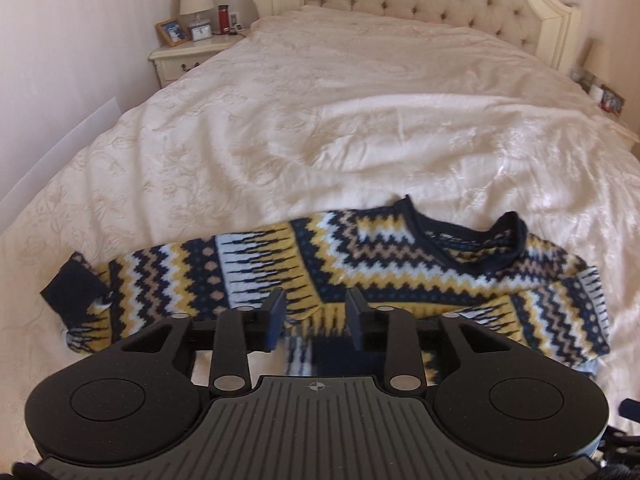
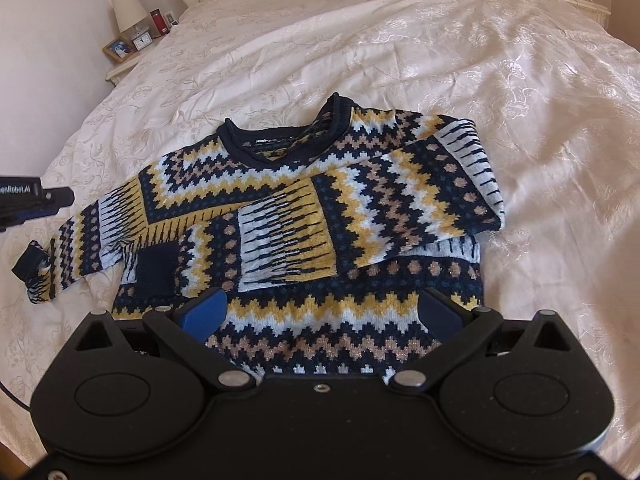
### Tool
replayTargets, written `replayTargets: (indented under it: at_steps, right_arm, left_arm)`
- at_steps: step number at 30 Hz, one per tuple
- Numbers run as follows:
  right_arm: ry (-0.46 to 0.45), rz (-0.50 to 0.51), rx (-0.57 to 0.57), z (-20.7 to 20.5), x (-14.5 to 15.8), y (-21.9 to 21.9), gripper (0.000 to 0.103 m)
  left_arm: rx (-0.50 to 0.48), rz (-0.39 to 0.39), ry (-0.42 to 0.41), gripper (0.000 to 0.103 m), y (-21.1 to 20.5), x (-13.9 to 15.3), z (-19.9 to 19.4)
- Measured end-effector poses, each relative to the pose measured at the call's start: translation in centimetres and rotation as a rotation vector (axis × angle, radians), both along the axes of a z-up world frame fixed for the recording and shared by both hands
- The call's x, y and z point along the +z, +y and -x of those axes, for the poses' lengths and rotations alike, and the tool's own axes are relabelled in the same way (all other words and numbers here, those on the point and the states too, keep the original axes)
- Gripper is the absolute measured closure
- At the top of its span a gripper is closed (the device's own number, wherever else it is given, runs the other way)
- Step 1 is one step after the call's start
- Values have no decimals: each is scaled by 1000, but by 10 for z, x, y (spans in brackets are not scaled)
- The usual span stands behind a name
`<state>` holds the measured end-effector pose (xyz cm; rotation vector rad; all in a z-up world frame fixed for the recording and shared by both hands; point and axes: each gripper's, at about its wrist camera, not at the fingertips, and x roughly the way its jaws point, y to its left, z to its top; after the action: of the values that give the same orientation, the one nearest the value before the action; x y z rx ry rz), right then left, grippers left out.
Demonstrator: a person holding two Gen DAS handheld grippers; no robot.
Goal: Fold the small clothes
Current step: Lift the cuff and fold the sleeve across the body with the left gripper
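Knitted sweater (image 2: pixel 320 200) lies on the bed (image 1: pixel 320 100); both tongs, left (image 1: pixel 316 316) and right (image 2: pixel 320 312), hover level over it, parted, holding nothing.

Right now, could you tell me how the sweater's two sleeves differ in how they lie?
The right-hand sleeve is folded across the sweater's chest, its dark cuff resting on the body. The left-hand sleeve lies stretched out onto the bedspread, cuff off the body. Both share the same zigzag knit and navy cuffs.
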<state>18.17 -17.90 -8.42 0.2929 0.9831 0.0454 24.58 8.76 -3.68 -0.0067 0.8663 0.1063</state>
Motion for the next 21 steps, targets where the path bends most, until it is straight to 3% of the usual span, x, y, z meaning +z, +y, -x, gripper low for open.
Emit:
replayTargets:
  at_steps: [5,11,16,21]
  right_arm:
    - [21,-21,17,-1,-5,21,1]
    - [19,-30,75,-7,-4,65,1]
    - [19,-39,96,-13,-4,98,1]
    - [19,-37,117,-16,-3,123,1]
  left_arm:
    - [152,-44,29,65,69,-9,15]
    - [302,-43,21,60,158,-13,26]
    - [343,-70,22,59,205,-18,22]
    - [331,-75,29,59,225,-28,11]
